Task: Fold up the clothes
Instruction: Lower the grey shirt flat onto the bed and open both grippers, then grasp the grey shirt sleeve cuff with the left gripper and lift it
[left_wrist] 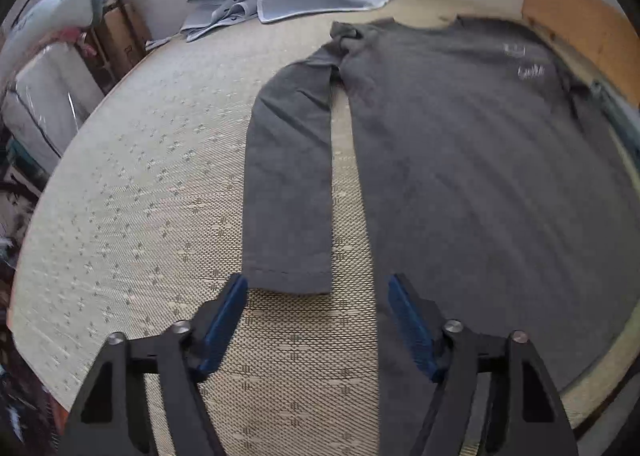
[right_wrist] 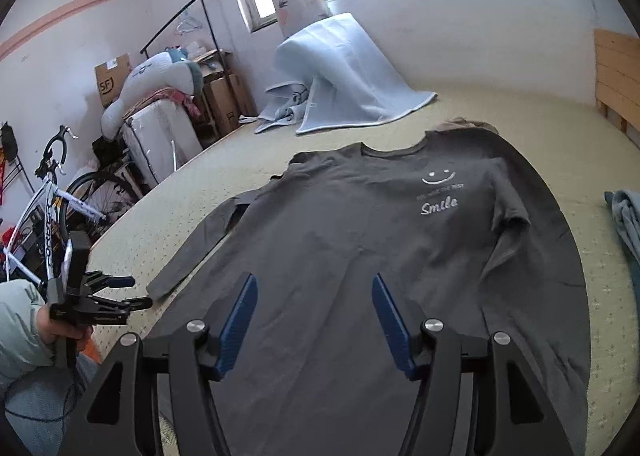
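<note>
Woven matting over the bed (left_wrist: 132, 192) fills the lower half of both views, with white walls and a window behind.

Our left gripper (left_wrist: 316, 320) has its jaws wide and empty, hanging just short of the sleeve cuff (left_wrist: 288, 280) at lower centre of the left view; only bare mat lies between the blue pads (left_wrist: 224, 320). Our right gripper (right_wrist: 314, 320) also has its jaws wide with nothing in them, poised above the lower body of the shirt (right_wrist: 360, 256) at the middle of the right view.

The shirt is dark grey and long-sleeved. It lies face up and mostly flat across the centre and right of each frame, with the "Smile" print (right_wrist: 438, 205) toward the upper right. One sleeve (left_wrist: 292, 160) runs straight down beside the body, a strip of mat showing between them. The far shoulder is rumpled near the collar.

Further out, a pale blue blanket (right_wrist: 340, 76) is heaped at the top centre, a bicycle (right_wrist: 52, 208) stands at the left edge, and another blue-grey cloth (right_wrist: 624, 220) lies at the right edge.

We judge no fold begun. Risks from here:
- pinching mat weave along with the cuff, if the jaws come down too flat;
- dragging the whole shirt askew, since nothing pins the body;
- folding the shoulder wrinkle in.
</note>
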Action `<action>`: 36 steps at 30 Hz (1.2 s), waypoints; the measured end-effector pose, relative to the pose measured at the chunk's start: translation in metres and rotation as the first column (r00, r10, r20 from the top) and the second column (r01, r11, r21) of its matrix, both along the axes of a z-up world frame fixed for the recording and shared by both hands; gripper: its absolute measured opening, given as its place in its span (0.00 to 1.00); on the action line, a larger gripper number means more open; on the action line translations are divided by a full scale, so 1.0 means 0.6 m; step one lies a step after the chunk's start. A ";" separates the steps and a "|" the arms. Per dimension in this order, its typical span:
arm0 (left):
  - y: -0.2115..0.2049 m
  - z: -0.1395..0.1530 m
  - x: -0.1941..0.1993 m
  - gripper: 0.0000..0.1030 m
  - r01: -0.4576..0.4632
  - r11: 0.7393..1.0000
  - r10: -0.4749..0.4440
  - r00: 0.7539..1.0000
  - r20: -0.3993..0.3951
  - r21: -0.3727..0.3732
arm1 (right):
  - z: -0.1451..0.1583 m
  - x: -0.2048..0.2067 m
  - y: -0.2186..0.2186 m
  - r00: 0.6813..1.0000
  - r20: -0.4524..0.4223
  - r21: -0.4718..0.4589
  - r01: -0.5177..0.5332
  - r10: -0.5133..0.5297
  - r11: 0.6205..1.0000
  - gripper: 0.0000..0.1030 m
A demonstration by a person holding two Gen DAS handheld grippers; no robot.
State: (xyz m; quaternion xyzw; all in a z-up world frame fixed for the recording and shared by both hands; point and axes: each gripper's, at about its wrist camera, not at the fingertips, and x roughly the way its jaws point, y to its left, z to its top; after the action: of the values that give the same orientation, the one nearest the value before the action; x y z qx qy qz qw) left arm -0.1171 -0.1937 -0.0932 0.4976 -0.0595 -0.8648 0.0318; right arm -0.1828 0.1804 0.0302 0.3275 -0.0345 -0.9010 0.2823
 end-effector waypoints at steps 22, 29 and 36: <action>-0.064 0.045 -0.008 0.05 -0.130 0.973 0.153 0.982 -0.113 0.190 | 0.008 -0.013 0.023 1.000 0.014 -0.068 0.015 -0.014 0.998 0.62; -0.141 0.173 -0.006 0.05 -0.170 0.895 0.295 0.919 -0.262 0.413 | 0.006 -0.018 0.032 0.999 0.024 -0.080 0.024 -0.022 0.997 0.62; -0.258 0.310 -0.066 0.04 -0.167 0.813 0.406 0.849 -0.337 0.558 | 0.009 -0.019 0.037 0.999 0.027 -0.097 0.030 -0.027 0.995 0.62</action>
State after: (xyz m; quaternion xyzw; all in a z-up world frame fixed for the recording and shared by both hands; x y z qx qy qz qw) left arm -0.1569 -0.3485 0.0929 0.2818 0.2572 -0.9232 0.0457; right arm -0.1941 0.2024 0.0359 0.3245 -0.0869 -0.8979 0.2845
